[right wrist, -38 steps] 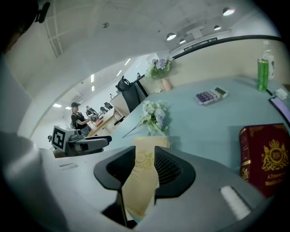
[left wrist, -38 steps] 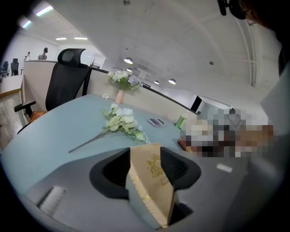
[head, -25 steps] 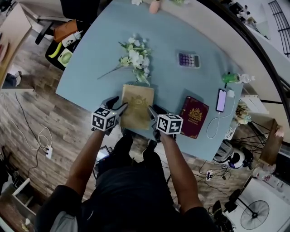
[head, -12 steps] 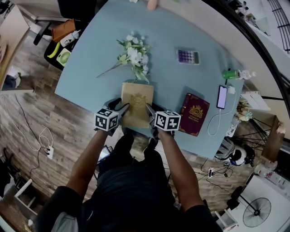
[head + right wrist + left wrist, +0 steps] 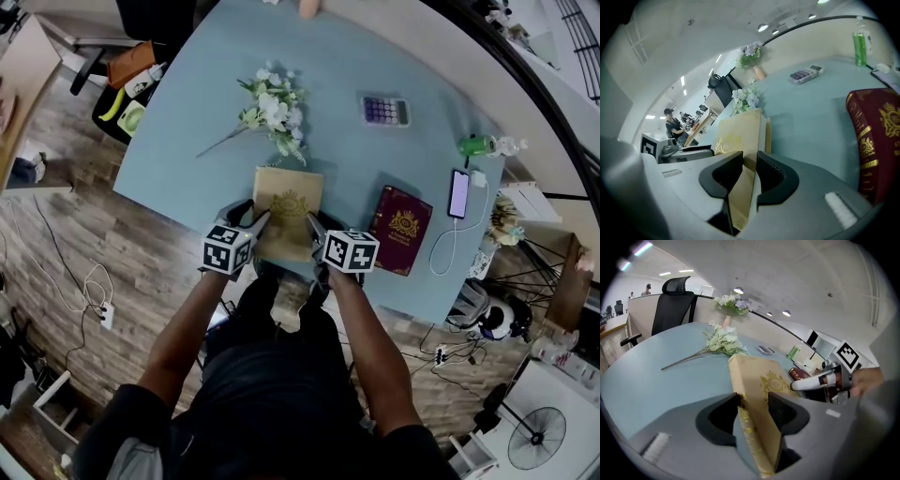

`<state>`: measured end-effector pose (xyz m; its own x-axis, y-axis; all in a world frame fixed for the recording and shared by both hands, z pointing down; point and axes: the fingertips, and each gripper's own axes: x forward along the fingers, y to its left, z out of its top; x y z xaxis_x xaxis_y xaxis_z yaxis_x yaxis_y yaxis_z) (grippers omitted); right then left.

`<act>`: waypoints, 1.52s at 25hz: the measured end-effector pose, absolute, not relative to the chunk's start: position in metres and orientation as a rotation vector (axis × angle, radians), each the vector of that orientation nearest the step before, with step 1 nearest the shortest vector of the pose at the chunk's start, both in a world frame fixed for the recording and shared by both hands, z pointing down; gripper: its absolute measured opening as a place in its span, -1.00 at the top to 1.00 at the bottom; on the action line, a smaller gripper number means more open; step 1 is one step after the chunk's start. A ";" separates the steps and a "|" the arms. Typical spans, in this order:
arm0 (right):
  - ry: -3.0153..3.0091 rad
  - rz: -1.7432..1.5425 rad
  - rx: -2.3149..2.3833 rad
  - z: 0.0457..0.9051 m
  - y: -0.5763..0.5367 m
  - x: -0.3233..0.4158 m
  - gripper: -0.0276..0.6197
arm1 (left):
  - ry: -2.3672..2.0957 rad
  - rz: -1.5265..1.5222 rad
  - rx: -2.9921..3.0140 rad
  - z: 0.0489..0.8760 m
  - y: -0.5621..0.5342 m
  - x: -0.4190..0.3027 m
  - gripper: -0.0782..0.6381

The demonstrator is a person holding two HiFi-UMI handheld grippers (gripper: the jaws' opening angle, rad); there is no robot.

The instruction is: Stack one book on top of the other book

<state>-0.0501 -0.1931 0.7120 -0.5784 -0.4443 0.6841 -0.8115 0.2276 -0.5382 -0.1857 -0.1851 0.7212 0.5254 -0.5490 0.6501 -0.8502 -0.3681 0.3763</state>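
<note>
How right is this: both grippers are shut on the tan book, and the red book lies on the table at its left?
One thing is wrong: the head view shows the red book lying at the right of the tan book, not its left. The left gripper and the right gripper are both shut on the tan book.

The light blue table (image 5: 187, 141) carries a spray of white flowers (image 5: 270, 111) at 10 o'clock, a calculator (image 5: 385, 111) at 1, a green bottle (image 5: 478, 145) at 3, and a phone (image 5: 459, 194) with white cable (image 5: 441, 262) at 4. A red book (image 5: 397, 228) lies flat at 5. The tan book (image 5: 287, 213) is at 7, perhaps raised a little off the surface.
</note>
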 end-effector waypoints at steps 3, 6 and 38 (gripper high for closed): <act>-2.134 1.290 1.180 0.703 -0.189 -0.044 0.64 | -1.145 0.550 2.091 0.710 -0.186 -0.180 0.09; -2.149 1.287 1.201 0.694 -0.187 -0.036 0.64 | -1.154 0.555 2.117 0.701 -0.187 -0.173 0.10; -2.181 1.217 1.473 0.631 -0.158 0.120 0.65 | -1.045 0.527 2.335 0.639 -0.182 -0.015 0.10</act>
